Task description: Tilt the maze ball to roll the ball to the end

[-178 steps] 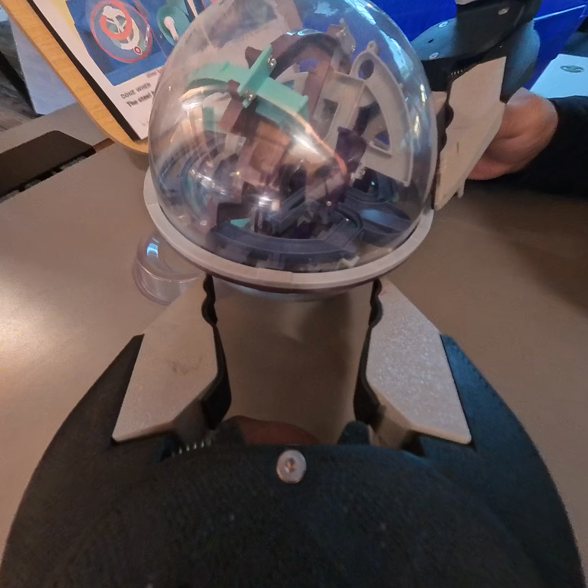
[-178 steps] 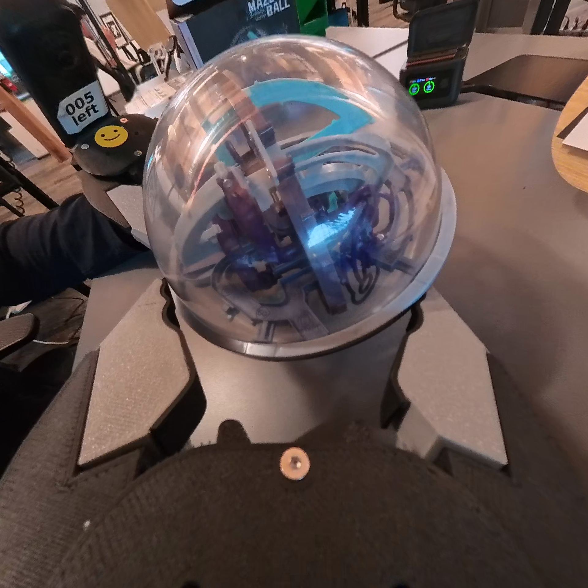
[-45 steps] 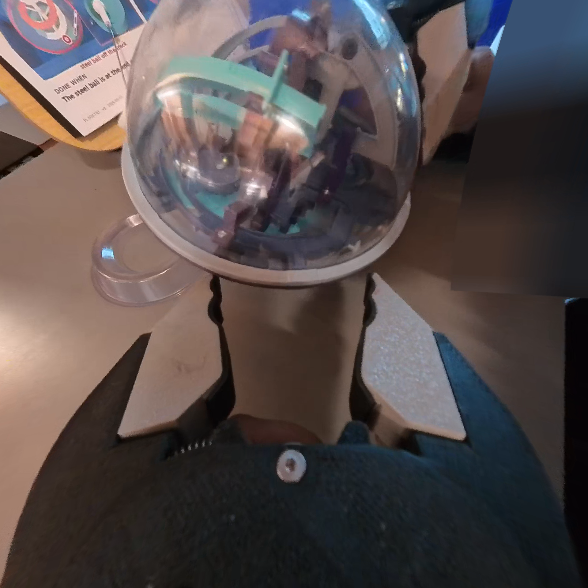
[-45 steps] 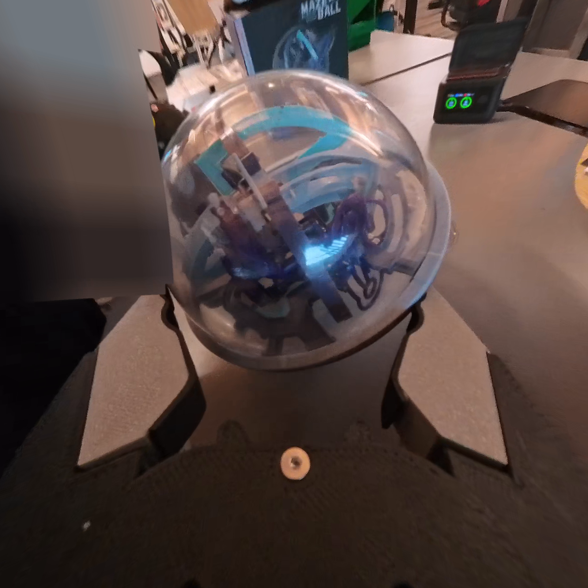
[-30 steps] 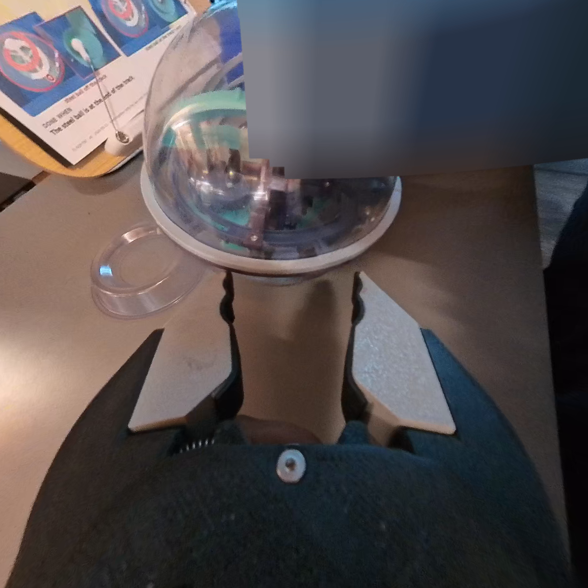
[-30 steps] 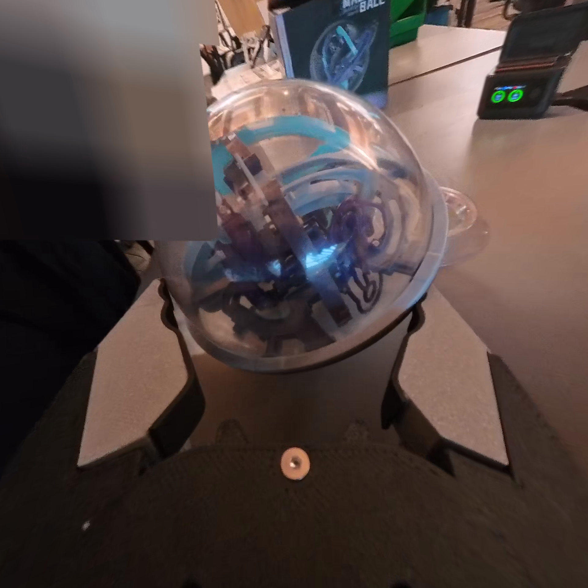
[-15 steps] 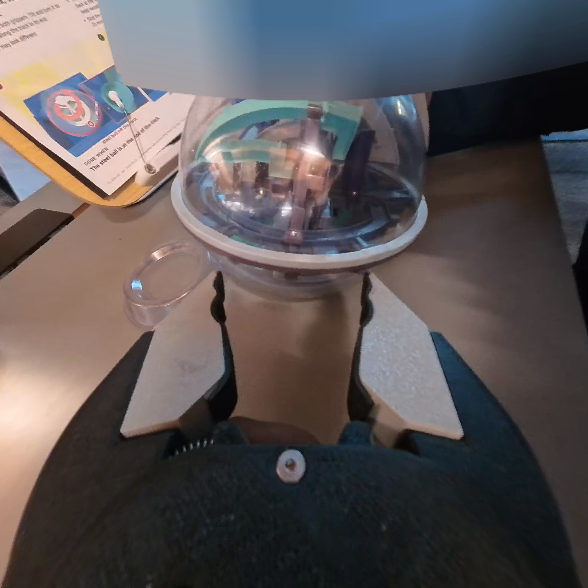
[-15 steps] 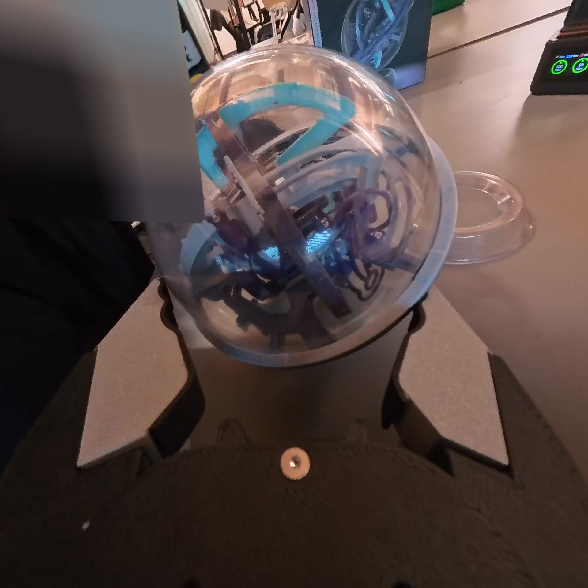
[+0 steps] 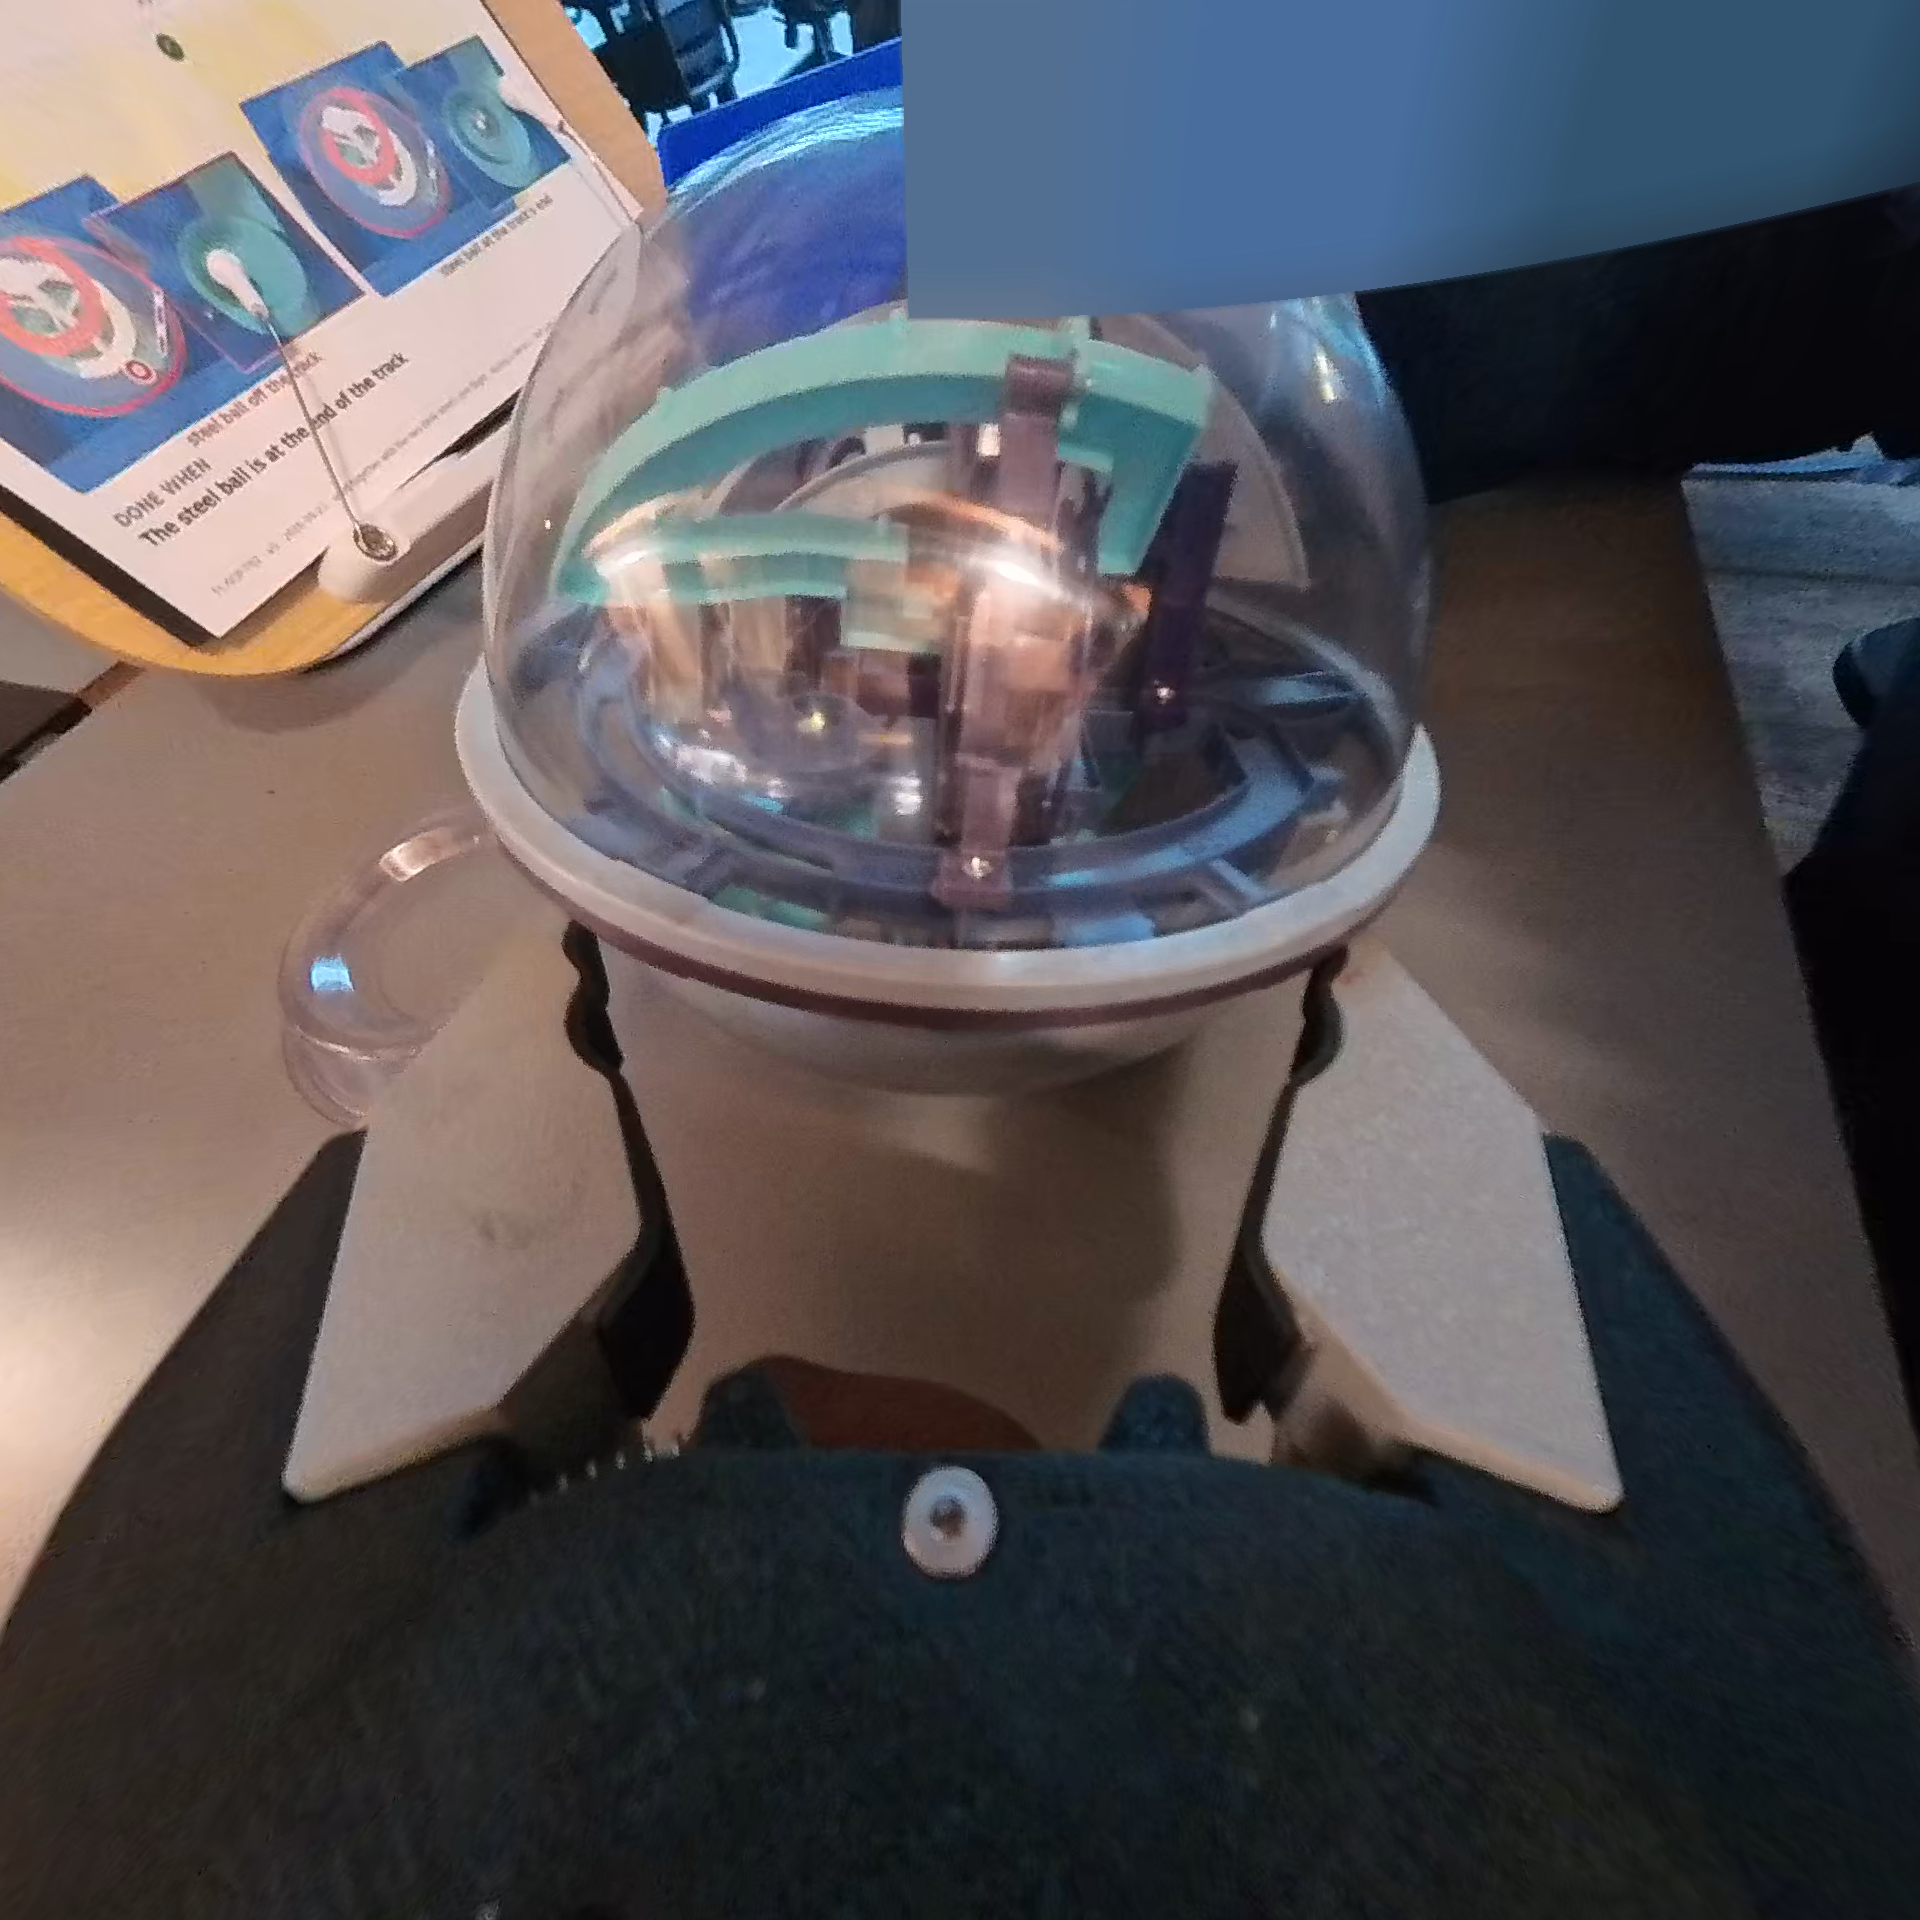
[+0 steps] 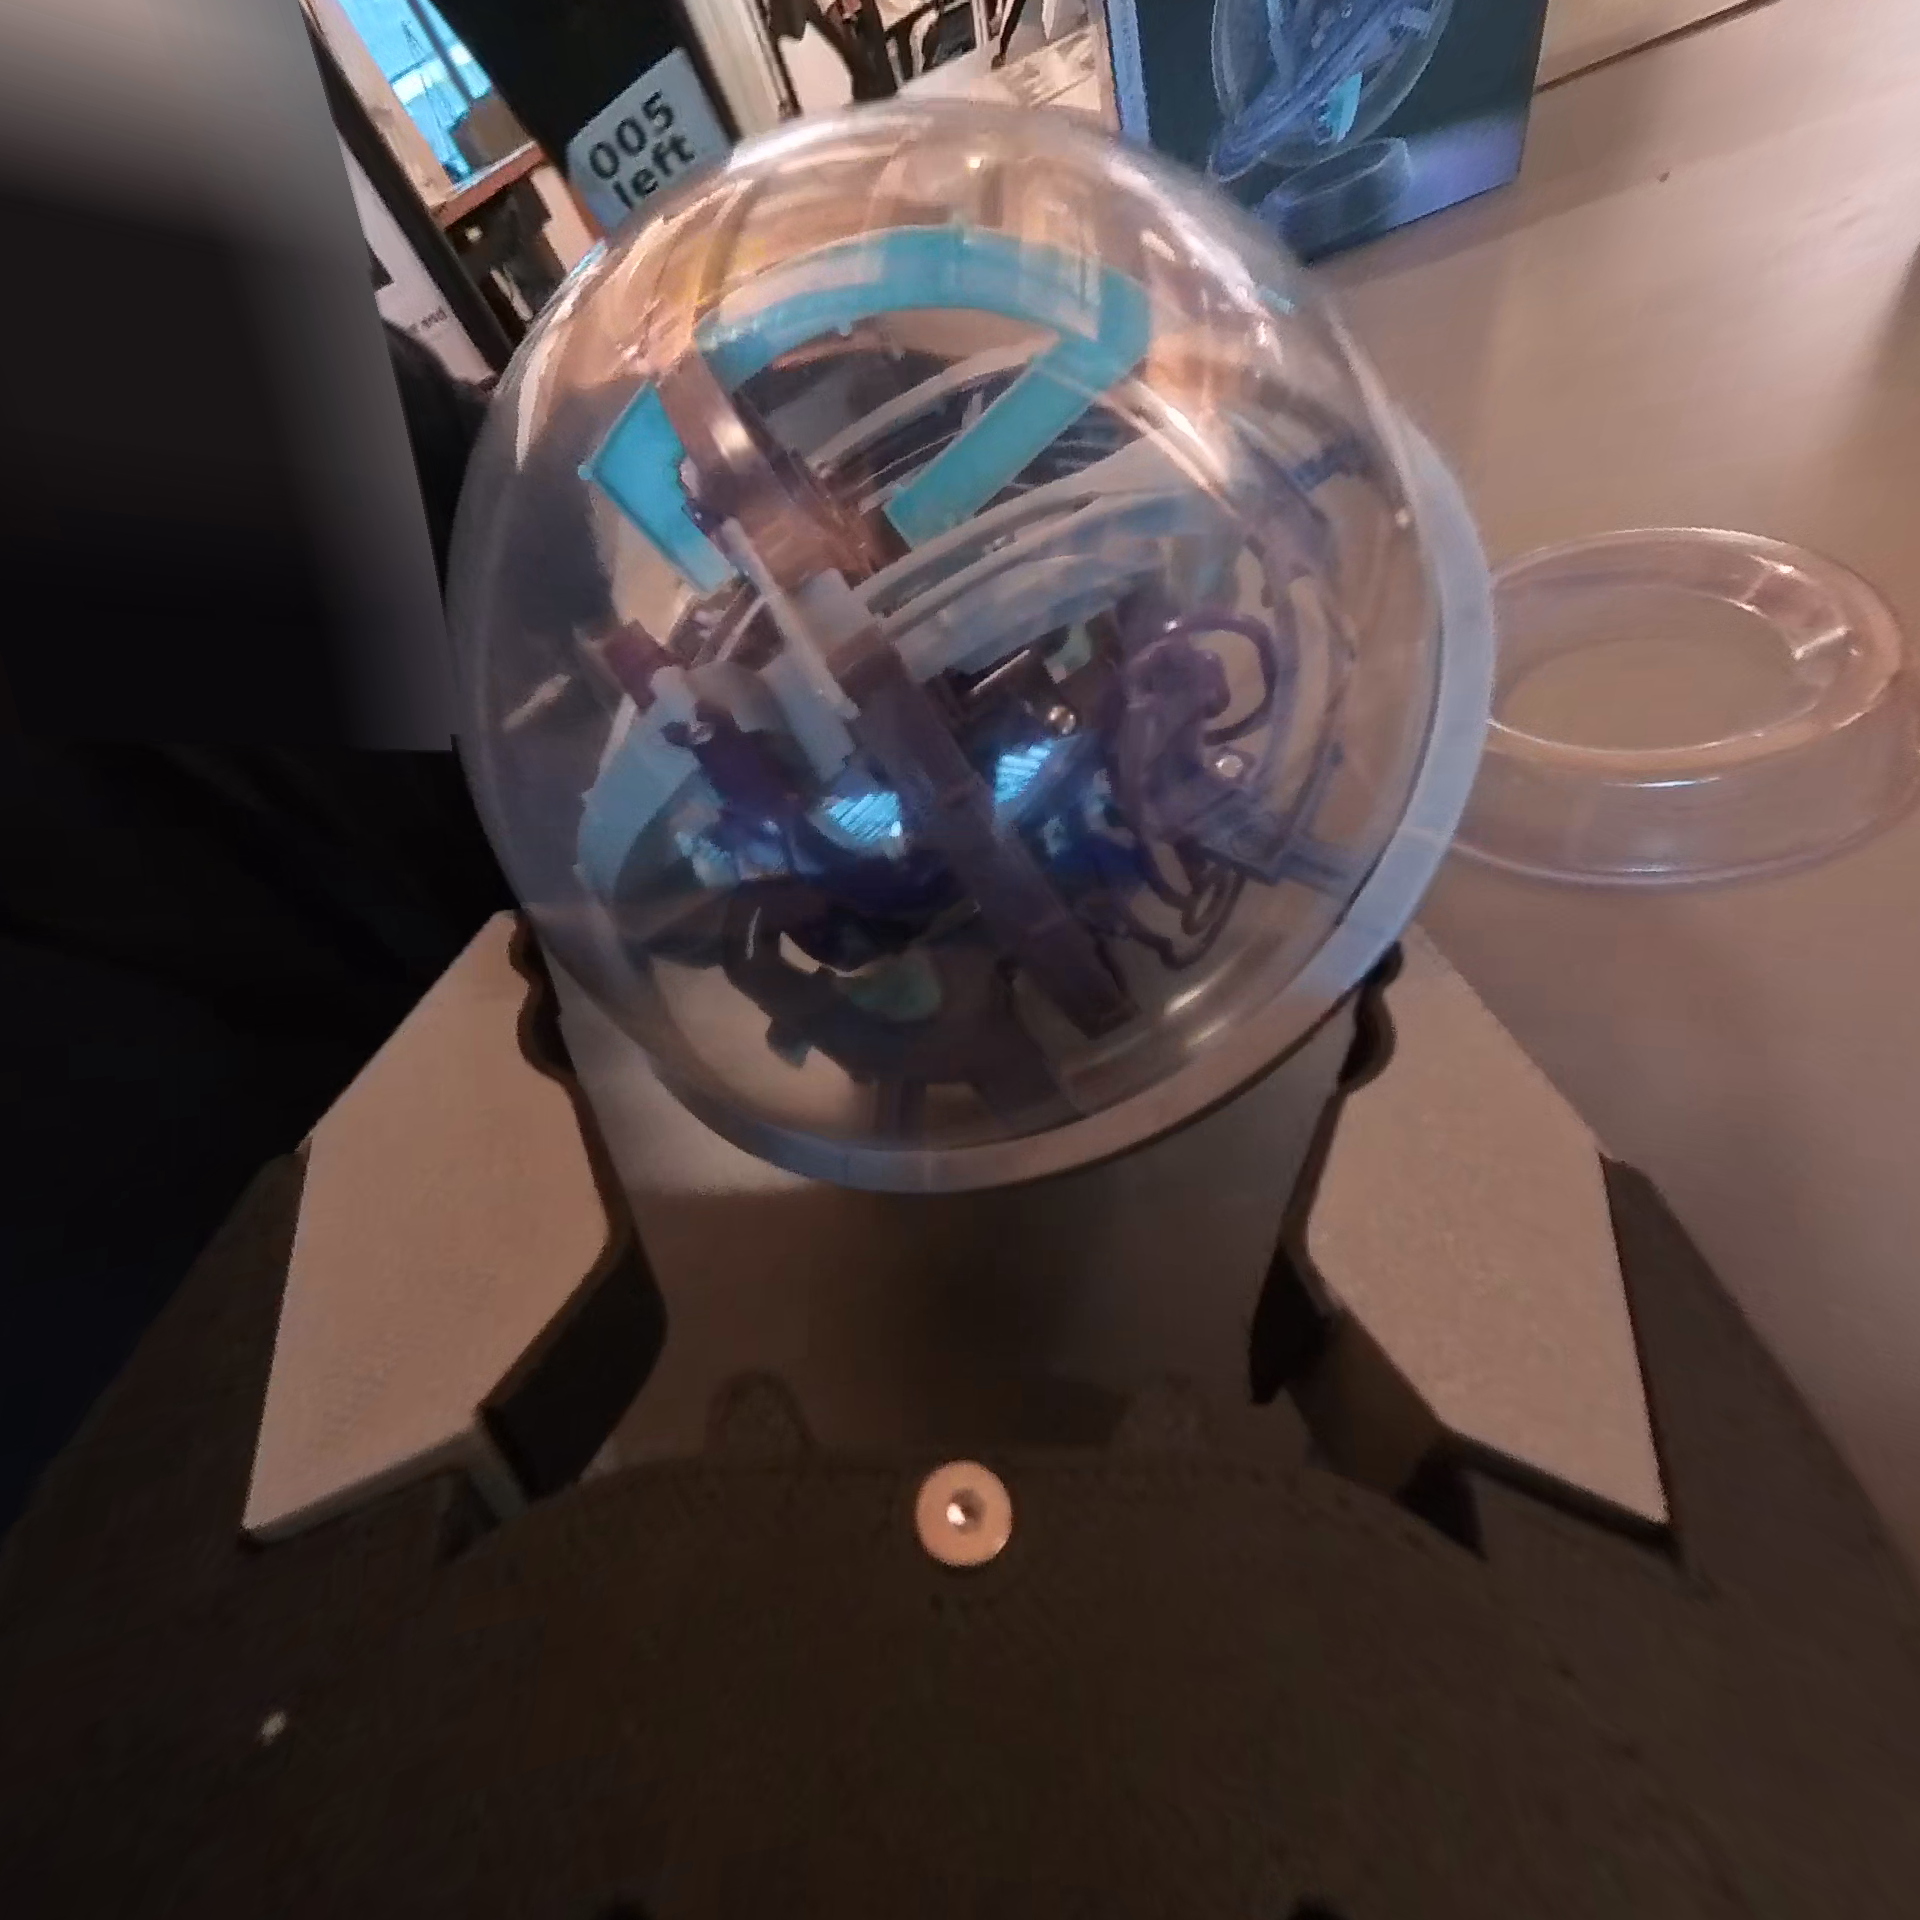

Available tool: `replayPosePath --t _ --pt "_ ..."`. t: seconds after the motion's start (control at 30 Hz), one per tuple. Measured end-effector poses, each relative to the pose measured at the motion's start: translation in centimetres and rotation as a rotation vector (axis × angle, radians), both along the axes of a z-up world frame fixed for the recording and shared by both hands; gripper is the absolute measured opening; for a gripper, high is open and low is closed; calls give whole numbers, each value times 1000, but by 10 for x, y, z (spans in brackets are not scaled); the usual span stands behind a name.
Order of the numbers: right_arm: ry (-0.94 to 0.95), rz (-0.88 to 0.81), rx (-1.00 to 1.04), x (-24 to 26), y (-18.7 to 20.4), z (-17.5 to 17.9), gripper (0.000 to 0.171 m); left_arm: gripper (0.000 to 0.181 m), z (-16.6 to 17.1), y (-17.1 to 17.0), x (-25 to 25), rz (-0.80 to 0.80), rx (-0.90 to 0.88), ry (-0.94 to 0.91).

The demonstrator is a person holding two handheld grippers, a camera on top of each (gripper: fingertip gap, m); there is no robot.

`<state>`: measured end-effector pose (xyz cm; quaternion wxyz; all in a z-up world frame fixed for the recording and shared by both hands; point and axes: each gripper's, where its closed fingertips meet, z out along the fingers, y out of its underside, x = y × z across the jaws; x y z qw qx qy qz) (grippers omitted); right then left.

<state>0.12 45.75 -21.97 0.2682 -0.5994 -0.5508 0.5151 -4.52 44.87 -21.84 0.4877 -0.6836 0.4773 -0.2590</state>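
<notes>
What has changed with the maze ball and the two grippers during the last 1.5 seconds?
The maze ball was turned from a steep tilt until its white seam ring lies nearly level in the left wrist view, and it came down toward the table. The clear stand ring came into the right wrist view. Nothing was grasped or released: the left gripper and the right gripper stay clamped on the sphere.

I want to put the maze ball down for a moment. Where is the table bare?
Bare table lies right of the maze ball, between the clear ring stand and the dark box. The far left is crowded: the instruction board leans close behind the ball, with the stand beside it.
</notes>
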Motion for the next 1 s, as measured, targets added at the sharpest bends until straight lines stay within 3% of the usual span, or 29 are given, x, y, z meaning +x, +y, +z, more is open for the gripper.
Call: replayPosePath --t 0.07,0.13,0.33,0.47,0.7,1.0 --pt "3 -34 53 0 5 2 157 130 1 -3 1 11 -16 -23" --pt "2 -60 118 2 9 5 156 130 3 -4 1 18 -21 -36" --pt "27 -57 315 14 2 22 142 127 10 -4 5 16 -40 -88" --pt "-51 -43 381 12 -9 13 156 126 10 -4 5 13 -48 -93" --pt "-197 -134 664 5 3 -10 157 126 7 -9 5 49 -95 -91" --pt "-143 -39 629 5 -22 1 157 127 -3 -34 11 83 -196 -129"
